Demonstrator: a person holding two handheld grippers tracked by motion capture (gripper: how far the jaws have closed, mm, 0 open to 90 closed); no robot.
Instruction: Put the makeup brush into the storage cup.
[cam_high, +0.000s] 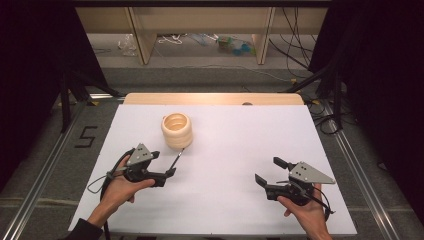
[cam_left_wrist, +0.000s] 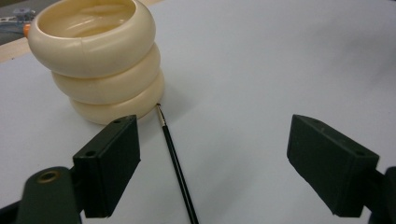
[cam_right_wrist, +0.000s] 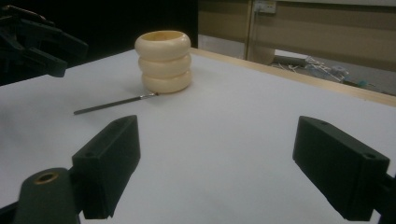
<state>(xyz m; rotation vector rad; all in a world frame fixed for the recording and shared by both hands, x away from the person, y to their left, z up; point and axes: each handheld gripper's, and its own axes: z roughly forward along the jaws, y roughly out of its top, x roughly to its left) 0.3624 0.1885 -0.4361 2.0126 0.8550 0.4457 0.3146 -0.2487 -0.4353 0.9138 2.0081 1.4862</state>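
Observation:
A cream pot (cam_high: 177, 130) shaped like three stacked rings stands open-topped on the white table sheet (cam_high: 235, 145), left of centre. A thin black brush (cam_high: 176, 160) lies flat on the sheet, its tip touching the pot's base (cam_left_wrist: 100, 60). My left gripper (cam_high: 164, 164) is open just short of the pot. In the left gripper view the brush (cam_left_wrist: 175, 158) runs between the jaws, closer to the left one, with the gripper (cam_left_wrist: 215, 163) holding nothing. My right gripper (cam_high: 270, 170) stands open at the front right, empty (cam_right_wrist: 217, 168), facing the pot (cam_right_wrist: 164, 60) and brush (cam_right_wrist: 114, 103).
The table's wooden far edge (cam_high: 215, 98) runs behind the sheet. Beyond it are wooden shelf legs (cam_high: 142, 40) and loose cables (cam_high: 295, 55) on the floor. Metal rails (cam_high: 45, 170) flank the table, with a "5" mark (cam_high: 86, 136) on the left floor.

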